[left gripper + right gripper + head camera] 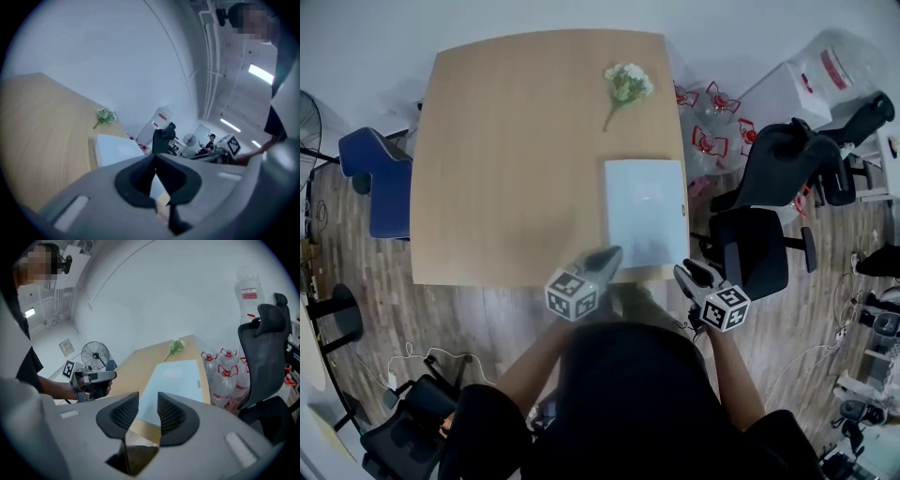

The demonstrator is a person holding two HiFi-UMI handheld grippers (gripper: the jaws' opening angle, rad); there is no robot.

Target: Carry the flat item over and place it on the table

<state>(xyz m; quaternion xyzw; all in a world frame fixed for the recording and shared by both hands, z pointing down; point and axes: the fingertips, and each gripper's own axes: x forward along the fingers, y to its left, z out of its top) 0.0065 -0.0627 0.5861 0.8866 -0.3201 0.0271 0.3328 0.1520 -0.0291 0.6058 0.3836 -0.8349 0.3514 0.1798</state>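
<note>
Sheet (pixel 645 212) lies flat on table (pixel 506 169).
My left gripper (pixel 607 255) is pressed shut, right gripper (pixel 686 273) slightly spread, both empty; a stray brush could slide the sheet off the near edge.

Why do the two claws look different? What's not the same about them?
The left claw has its jaws pressed together, while the right claw has its jaws apart with a gap between them. In the head view the left claw is by the near left corner of the flat white item, and the right claw is by its near right corner. Both claws are empty, and both point toward that item.
</note>
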